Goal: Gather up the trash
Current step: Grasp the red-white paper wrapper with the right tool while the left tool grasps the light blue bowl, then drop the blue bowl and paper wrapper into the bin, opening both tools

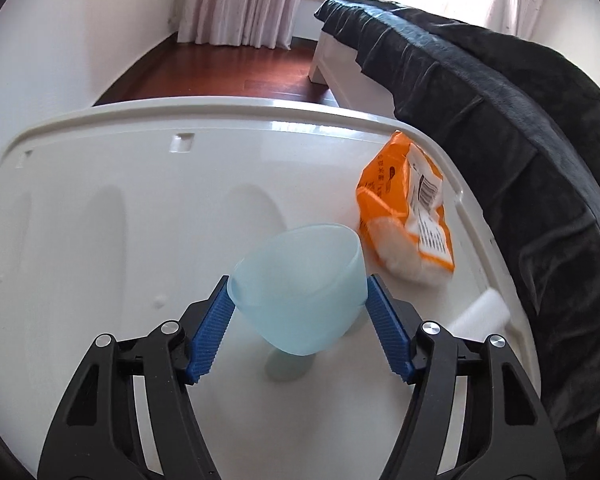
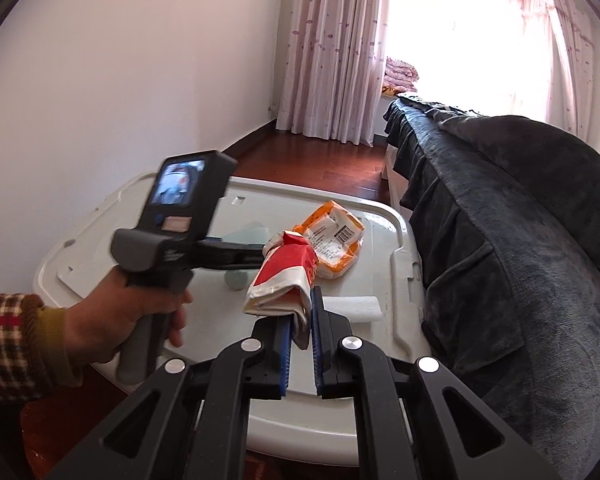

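Observation:
A pale blue translucent plastic cup (image 1: 300,300) sits tilted between the blue pads of my left gripper (image 1: 299,278). Both pads press its sides, and its shadow lies on the white plastic lid (image 1: 140,200) below. In the right wrist view the cup (image 2: 248,234) shows partly behind a crumpled red and white bag (image 2: 284,276), on which my right gripper (image 2: 302,312) is shut above the lid (image 2: 380,344). An orange and white packet (image 1: 404,208) lies on the lid, right of the cup. A white foam roll (image 1: 480,312) rests near the lid's right edge.
A bed with a dark blanket (image 2: 500,240) runs close along the lid's right side. A hand (image 2: 112,320) in a checked sleeve holds the left tool. A white wall stands to the left. Wooden floor (image 1: 220,72) and curtains (image 2: 332,48) lie beyond.

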Demonstrator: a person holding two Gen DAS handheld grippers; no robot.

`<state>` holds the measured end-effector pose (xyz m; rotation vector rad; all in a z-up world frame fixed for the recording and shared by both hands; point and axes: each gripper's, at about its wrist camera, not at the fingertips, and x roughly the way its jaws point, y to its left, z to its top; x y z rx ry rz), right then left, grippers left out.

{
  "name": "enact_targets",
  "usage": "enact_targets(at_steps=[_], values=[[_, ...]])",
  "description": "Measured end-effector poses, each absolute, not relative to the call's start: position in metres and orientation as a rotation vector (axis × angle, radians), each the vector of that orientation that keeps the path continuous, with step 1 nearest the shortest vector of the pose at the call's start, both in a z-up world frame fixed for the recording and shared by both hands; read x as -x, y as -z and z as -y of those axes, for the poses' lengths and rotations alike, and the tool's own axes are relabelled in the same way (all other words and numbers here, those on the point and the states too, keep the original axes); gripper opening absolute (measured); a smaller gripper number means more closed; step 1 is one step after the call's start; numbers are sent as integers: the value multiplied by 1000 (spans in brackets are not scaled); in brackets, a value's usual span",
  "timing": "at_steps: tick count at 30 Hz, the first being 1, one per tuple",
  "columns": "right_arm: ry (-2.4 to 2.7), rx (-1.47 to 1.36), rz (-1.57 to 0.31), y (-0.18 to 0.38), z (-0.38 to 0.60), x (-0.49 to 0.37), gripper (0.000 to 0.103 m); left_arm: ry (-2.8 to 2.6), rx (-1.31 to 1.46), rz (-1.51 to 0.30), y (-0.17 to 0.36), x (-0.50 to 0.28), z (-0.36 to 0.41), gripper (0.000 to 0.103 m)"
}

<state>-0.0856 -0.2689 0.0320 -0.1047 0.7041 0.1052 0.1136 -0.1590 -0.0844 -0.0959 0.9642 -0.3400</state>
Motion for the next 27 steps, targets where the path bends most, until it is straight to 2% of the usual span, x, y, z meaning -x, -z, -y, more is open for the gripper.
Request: enact_targets(at_steps=[7,13,19,27], values=[[-141,118,-690,-39,247,93,8,315,68,-897,50,-50,102,65],[-207,76,-722,-33,212,122,8,273,37,-876,28,41,37,65],[-279,64,-873,12,166,171,8,270,21,-965,51,126,-8,65],[-280,56,-1041,65,142,208,8,246,39,-1054,90,178,-27,65]])
